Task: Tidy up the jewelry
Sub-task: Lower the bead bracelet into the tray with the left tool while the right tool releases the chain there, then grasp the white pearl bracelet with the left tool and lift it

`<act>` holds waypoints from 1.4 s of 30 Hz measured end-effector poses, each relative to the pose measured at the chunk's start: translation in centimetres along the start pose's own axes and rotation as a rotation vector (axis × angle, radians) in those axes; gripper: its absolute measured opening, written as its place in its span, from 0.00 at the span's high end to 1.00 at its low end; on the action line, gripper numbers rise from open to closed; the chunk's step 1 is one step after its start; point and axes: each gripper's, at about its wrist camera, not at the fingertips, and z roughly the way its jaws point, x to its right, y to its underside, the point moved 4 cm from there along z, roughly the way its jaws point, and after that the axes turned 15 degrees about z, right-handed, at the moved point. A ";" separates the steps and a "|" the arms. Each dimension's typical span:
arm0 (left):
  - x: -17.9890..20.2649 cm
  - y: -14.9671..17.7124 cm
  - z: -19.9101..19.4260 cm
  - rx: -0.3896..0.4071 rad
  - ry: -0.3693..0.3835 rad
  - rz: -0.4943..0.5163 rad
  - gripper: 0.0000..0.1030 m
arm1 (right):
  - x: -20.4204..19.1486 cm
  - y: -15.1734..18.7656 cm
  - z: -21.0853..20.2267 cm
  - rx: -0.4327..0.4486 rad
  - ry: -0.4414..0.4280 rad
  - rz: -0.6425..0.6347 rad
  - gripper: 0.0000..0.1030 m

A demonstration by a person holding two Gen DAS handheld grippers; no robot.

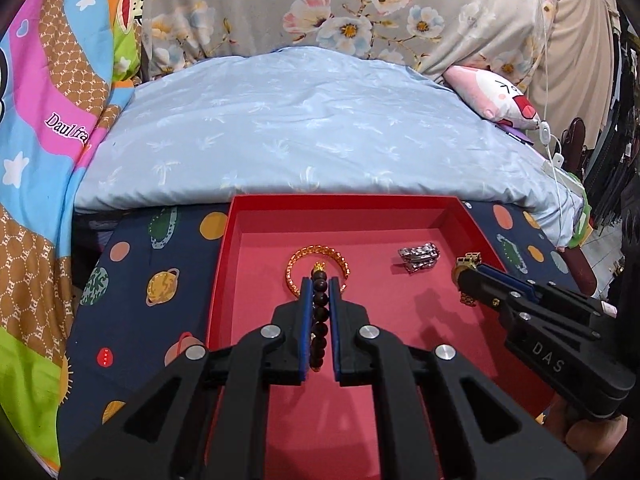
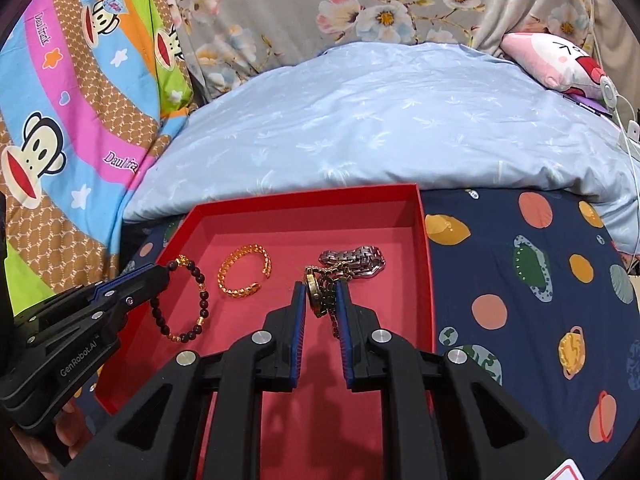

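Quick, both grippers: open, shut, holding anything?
Left gripper: shut on the dark bead bracelet.
Right gripper: shut on the gold watch.

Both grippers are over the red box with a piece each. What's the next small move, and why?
Probably lower both a little, then open. The left gripper is shut on the bead bracelet, the right gripper on the gold watch, and both hang over bare floor of the red box, near the gold bangle and silver band. Whether they touch the floor is unclear.
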 end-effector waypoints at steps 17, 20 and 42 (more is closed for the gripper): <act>-1.8 0.4 -0.9 0.009 -0.059 -0.063 0.42 | -0.2 -0.5 -2.2 0.089 0.038 -0.023 0.53; -2.5 0.7 -3.0 0.028 -0.066 -0.068 0.41 | -0.2 -0.1 -5.1 0.124 0.038 -0.032 0.52; 0.9 16.1 -14.0 -0.124 -0.032 -0.066 0.37 | 2.5 18.3 -16.7 -0.020 0.064 -0.028 0.48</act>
